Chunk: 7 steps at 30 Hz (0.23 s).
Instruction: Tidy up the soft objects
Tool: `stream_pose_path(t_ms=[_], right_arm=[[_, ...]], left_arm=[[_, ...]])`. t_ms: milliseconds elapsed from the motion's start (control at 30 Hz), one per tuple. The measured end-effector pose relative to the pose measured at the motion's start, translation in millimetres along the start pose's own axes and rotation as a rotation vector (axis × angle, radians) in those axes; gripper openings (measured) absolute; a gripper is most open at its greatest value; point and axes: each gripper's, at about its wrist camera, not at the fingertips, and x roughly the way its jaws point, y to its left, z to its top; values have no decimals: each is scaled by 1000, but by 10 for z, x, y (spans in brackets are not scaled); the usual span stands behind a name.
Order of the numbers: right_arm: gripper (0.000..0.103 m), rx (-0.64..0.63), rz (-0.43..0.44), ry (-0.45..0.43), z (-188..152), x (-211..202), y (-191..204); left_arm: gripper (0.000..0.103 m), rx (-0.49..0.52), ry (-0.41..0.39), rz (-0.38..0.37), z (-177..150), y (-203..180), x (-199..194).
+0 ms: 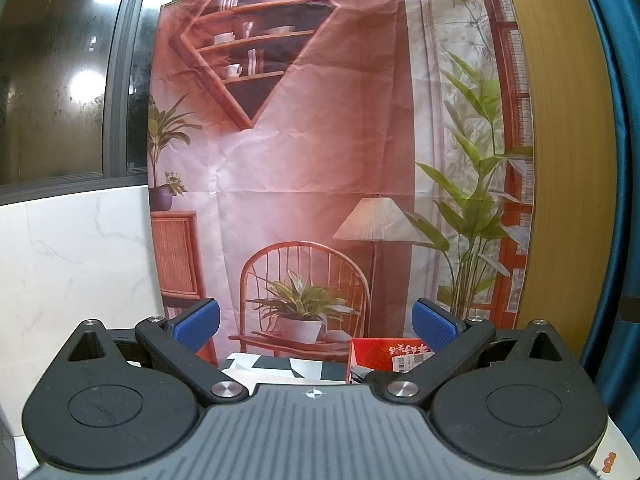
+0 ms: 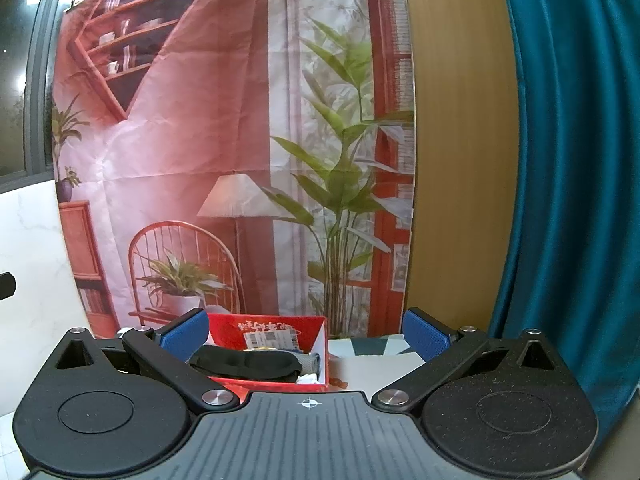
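A red cardboard box (image 2: 308,332) stands on the table just beyond my right gripper (image 2: 306,336), which is open and holds nothing. Inside the box lie a black soft eye mask (image 2: 244,364), a grey cloth item (image 2: 310,362) and something white at the front corner. In the left wrist view the same red box (image 1: 380,354) shows low between the fingers, right of centre. My left gripper (image 1: 316,326) is open and empty, held above the table and short of the box.
A printed cloth backdrop (image 1: 320,160) of a room hangs behind the table. The table top (image 1: 296,368) has a black, white and teal geometric pattern. A wooden panel (image 2: 460,160) and a blue curtain (image 2: 568,200) stand at the right, a dark window (image 1: 60,80) at the left.
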Motion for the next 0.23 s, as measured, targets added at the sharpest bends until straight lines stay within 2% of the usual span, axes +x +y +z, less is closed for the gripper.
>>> stream_pose_path(t_ms=[233], right_arm=[[103,-6,6,2,-18,-3,7]], left_arm=[[103,-12,-2,-2,-21,3,-5]])
